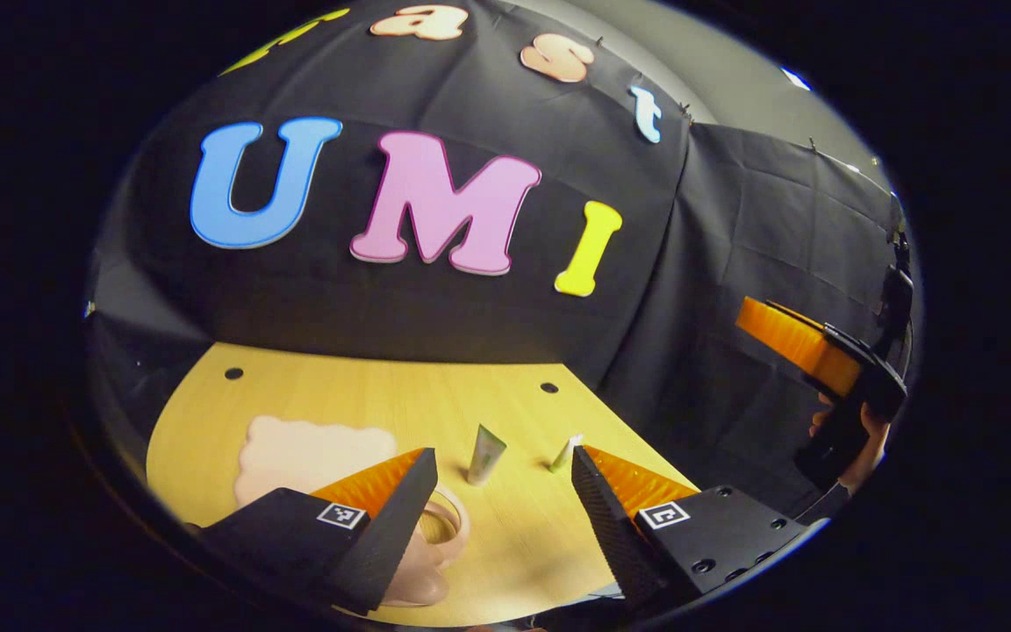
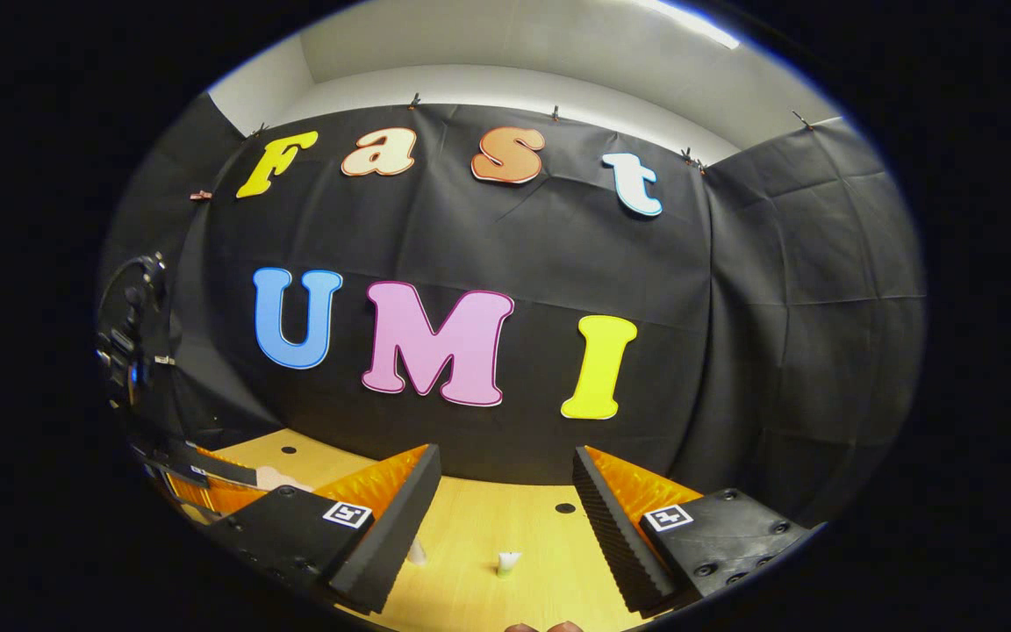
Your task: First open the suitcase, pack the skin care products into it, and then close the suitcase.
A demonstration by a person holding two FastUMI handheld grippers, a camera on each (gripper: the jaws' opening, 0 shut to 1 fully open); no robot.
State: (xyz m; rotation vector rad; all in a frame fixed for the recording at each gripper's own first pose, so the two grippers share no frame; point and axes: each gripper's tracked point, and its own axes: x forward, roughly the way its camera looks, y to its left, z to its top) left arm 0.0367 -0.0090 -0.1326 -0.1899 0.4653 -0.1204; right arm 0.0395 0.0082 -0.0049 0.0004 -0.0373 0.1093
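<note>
Open left claw [image 1: 501,491] above tube [image 1: 485,454], pink suitcase [image 1: 308,456].

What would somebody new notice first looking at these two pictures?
Probably the left gripper, its fingers spread wide over a yellow wooden table where a pale tube stands between them. Left of it lies a pink, cloud-shaped suitcase, seemingly shut. The right gripper also hangs open, a small white-capped tube on the table below it.
</note>
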